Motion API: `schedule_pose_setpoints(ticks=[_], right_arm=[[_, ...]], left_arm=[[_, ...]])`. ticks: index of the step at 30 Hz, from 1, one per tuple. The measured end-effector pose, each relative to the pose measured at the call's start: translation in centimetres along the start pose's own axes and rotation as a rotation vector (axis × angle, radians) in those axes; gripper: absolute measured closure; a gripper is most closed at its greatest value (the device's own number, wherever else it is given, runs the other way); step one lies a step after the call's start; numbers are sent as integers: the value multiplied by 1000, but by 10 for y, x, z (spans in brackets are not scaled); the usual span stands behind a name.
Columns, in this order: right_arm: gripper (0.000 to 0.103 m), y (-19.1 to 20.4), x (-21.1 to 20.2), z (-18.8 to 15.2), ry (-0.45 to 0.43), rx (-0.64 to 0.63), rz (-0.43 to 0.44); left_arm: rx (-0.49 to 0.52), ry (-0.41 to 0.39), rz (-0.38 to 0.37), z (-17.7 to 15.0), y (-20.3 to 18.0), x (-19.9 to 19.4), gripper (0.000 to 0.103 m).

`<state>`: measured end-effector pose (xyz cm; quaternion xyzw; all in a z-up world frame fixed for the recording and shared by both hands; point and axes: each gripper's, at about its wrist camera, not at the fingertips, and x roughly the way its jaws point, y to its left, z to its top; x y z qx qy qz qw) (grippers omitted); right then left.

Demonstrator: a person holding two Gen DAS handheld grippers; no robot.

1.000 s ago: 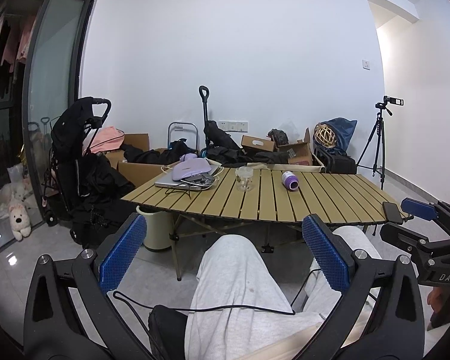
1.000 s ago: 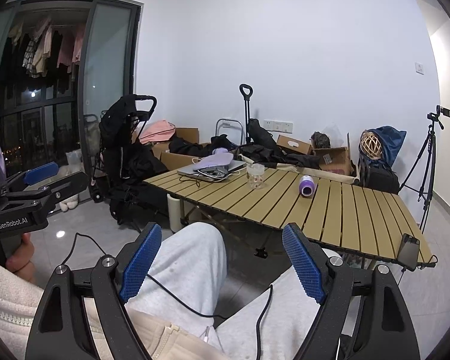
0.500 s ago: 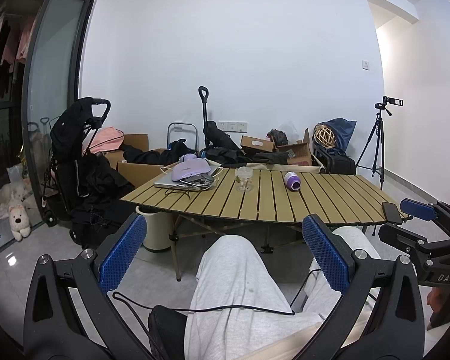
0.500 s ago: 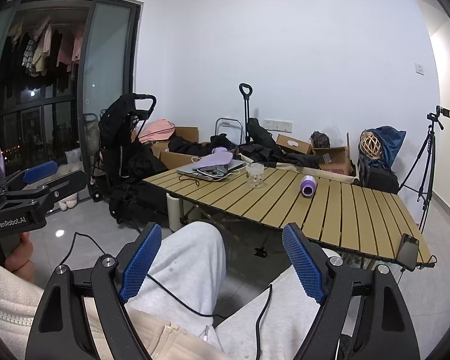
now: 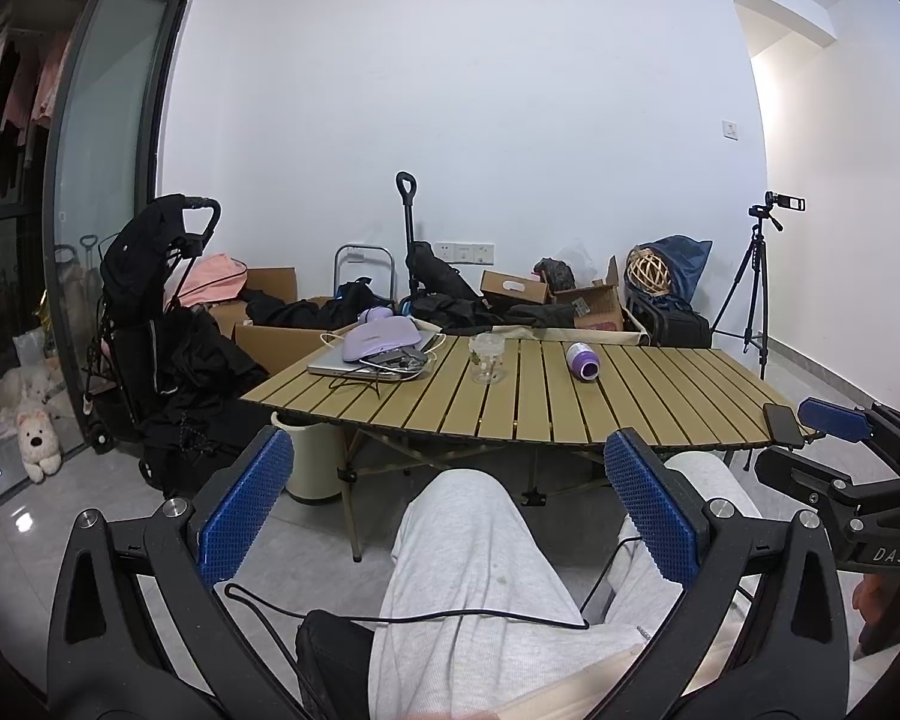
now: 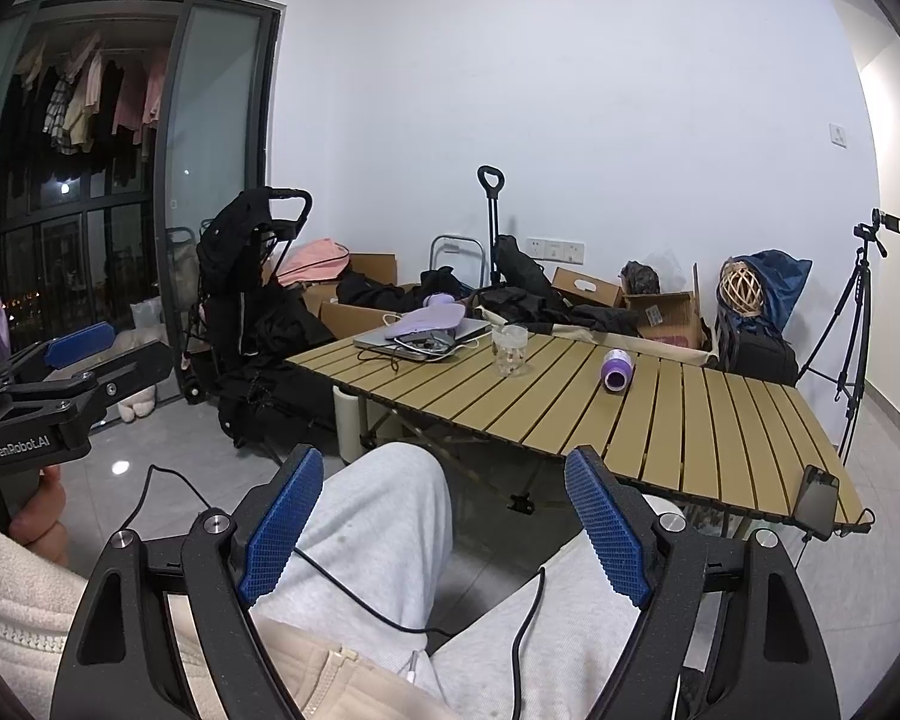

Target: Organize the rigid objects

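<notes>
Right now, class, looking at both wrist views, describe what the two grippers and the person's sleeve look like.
Both the left gripper and right gripper have black frames, silver bolts and blue dimpled pads. The left body reads "GenRobot.AI" in white; the right reads "DAS". A thin black cable crosses the grey trousers. The sleeve is cream fleece.

Slatted folding table (image 5: 630,402), laptop (image 5: 336,365), glass cup (image 5: 487,360), toppled purple bottle (image 5: 582,360), phone (image 5: 783,425) at edge
</notes>
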<state>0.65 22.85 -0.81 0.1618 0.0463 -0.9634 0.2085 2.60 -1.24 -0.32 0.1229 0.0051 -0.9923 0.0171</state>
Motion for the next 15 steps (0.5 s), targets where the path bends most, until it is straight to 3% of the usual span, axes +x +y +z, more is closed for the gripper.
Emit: schedule_pose_setpoints(ticks=[15], right_arm=[[16,2,1,-2,6,3,-2]], left_arm=[[3,2,-9,1,2,1,0]])
